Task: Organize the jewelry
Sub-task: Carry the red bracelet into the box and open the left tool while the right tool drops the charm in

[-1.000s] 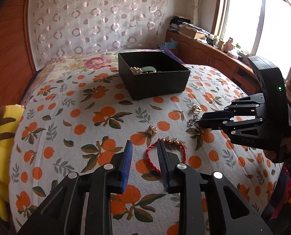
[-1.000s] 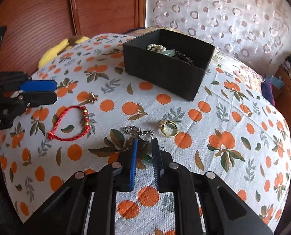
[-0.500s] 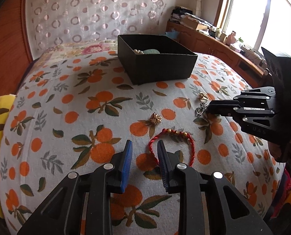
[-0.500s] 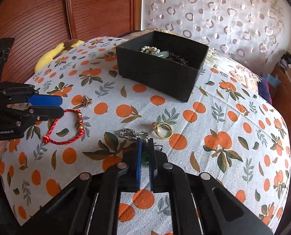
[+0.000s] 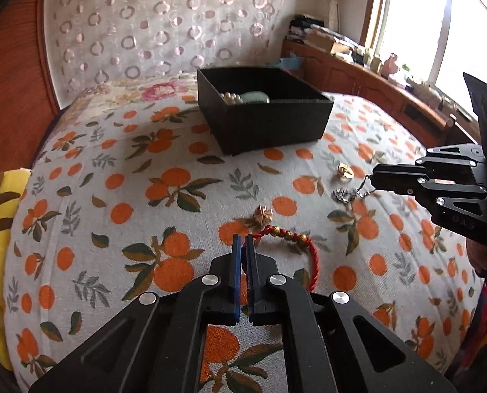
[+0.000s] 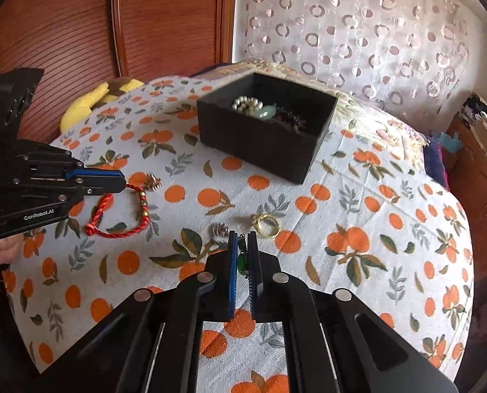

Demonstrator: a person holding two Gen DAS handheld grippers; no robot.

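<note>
Here the left tongs (image 5: 242, 245) are pinched on the red cord bracelet (image 5: 295, 245) lying on the bed (image 5: 112, 196). The right tongs (image 6: 242, 249) are clamped on a green-beaded silver chain (image 6: 242, 258), near the gold ring (image 6: 267, 225).

both grippers are matte black with silver screw heads and blue pads on one finger. the left gripper (image 6: 122, 181) carries white "genrobot.ai" lettering behind its fingers.
</note>
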